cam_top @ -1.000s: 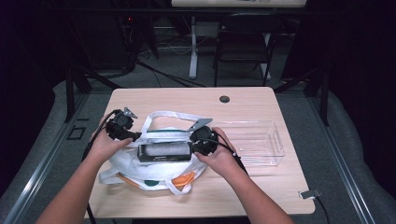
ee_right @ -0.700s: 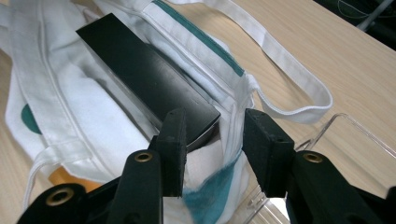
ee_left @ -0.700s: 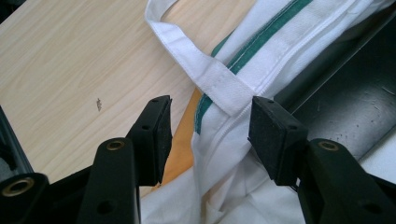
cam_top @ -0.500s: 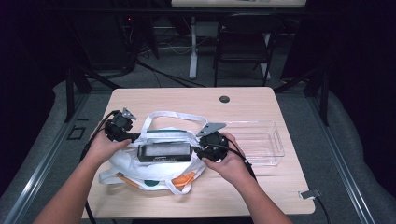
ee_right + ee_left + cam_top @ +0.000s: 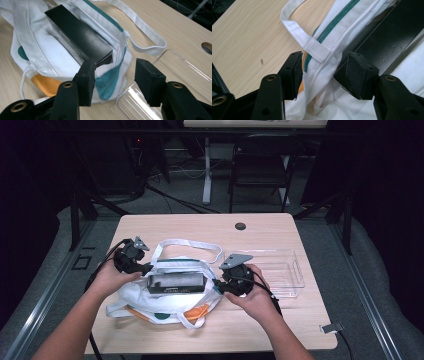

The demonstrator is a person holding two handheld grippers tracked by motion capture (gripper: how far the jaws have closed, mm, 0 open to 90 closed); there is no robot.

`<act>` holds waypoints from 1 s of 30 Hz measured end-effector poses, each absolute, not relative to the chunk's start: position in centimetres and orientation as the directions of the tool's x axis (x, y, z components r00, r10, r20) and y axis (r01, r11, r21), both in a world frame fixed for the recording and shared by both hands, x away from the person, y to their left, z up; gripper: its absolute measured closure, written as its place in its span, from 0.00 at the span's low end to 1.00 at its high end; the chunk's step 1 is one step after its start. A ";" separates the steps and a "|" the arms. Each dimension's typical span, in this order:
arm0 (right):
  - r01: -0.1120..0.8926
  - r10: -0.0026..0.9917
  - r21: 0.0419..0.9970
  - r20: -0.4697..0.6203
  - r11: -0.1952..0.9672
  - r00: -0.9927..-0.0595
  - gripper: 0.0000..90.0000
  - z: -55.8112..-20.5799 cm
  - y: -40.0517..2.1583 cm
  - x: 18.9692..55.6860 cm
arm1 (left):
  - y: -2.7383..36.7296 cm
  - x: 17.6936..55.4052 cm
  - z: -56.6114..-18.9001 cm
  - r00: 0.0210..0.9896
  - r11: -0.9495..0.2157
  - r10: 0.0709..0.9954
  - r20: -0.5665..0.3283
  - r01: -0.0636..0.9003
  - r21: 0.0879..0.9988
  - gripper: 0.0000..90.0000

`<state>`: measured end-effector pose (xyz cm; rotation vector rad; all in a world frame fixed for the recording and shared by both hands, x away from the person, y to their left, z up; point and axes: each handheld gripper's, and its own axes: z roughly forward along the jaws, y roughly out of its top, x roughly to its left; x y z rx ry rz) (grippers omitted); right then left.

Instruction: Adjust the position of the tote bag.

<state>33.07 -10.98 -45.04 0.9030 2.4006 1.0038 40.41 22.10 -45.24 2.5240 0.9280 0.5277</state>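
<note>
Right gripper view: black box [image 5: 77, 35] lies just ahead of right gripper [image 5: 113, 82].

I am looking at the two grippers and both are showing black bodies. The left gripper [image 5: 148, 268] is carrying a small grey three-cornered plate, and the right gripper [image 5: 216, 283] a bigger one. Black cables are trailing from each. The jaws are ending in square matte pads [image 5: 358, 72], with brass-coloured screws [image 5: 67, 85] sitting behind. The forearms are wearing no sleeves.
</note>
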 end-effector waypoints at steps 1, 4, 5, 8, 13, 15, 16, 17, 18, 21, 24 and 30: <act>0.412 0.689 0.738 -0.100 0.535 -0.717 0.54 -45.0 -11.0 33.0 | 22.1 40.4 -45.2 0.712 -0.706 0.669 0.212 0.518 0.483 0.52; 0.409 0.692 0.744 -0.097 0.528 -0.716 0.53 -45.0 -11.1 32.9 | 21.9 40.3 -45.2 0.730 -0.724 0.648 0.220 0.500 0.476 0.52; 0.411 0.691 0.743 -0.094 0.528 -0.717 0.53 -45.0 -11.1 32.9 | 21.8 40.2 -45.1 0.734 -0.727 0.644 0.217 0.498 0.473 0.52; 0.416 0.693 0.741 -0.091 0.527 -0.715 0.52 -45.0 -11.2 32.9 | 21.7 40.2 -45.0 0.739 -0.727 0.641 0.206 0.499 0.472 0.52; 0.413 0.693 0.742 -0.094 0.528 -0.715 0.49 -44.7 -11.5 32.8 | 21.5 40.1 -44.9 0.752 -0.729 0.631 0.188 0.493 0.475 0.52; 0.412 0.694 0.744 -0.097 0.527 -0.713 0.49 -44.7 -11.5 32.7 | 21.4 40.1 -44.8 0.758 -0.732 0.625 0.186 0.487 0.476 0.52; 0.412 0.694 0.744 -0.096 0.526 -0.713 0.48 -44.7 -11.5 32.7 | 21.4 40.1 -44.8 0.759 -0.732 0.624 0.188 0.483 0.481 0.52; 0.412 0.696 0.746 -0.095 0.523 -0.712 0.48 -44.8 -11.5 32.7 | 21.3 40.1 -44.8 0.765 -0.736 0.618 0.181 0.482 0.475 0.52; 0.411 0.694 0.745 -0.096 0.525 -0.713 0.47 -44.8 -11.5 32.7 | 21.3 40.1 -44.8 0.767 -0.739 0.615 0.182 0.481 0.471 0.51; 0.414 0.693 0.733 -0.108 0.540 -0.712 0.46 -45.1 -11.5 32.8 | 21.1 40.1 -44.8 0.776 -0.746 0.606 0.177 0.477 0.464 0.50; 0.415 0.690 0.730 -0.107 0.543 -0.715 0.46 -45.2 -11.5 32.9 | 20.9 40.1 -44.8 0.784 -0.755 0.596 0.176 0.472 0.454 0.48; 0.413 0.690 0.728 -0.113 0.547 -0.715 0.45 -45.3 -11.4 32.9 | 20.7 40.0 -44.8 0.805 -0.775 0.568 0.170 0.454 0.440 0.46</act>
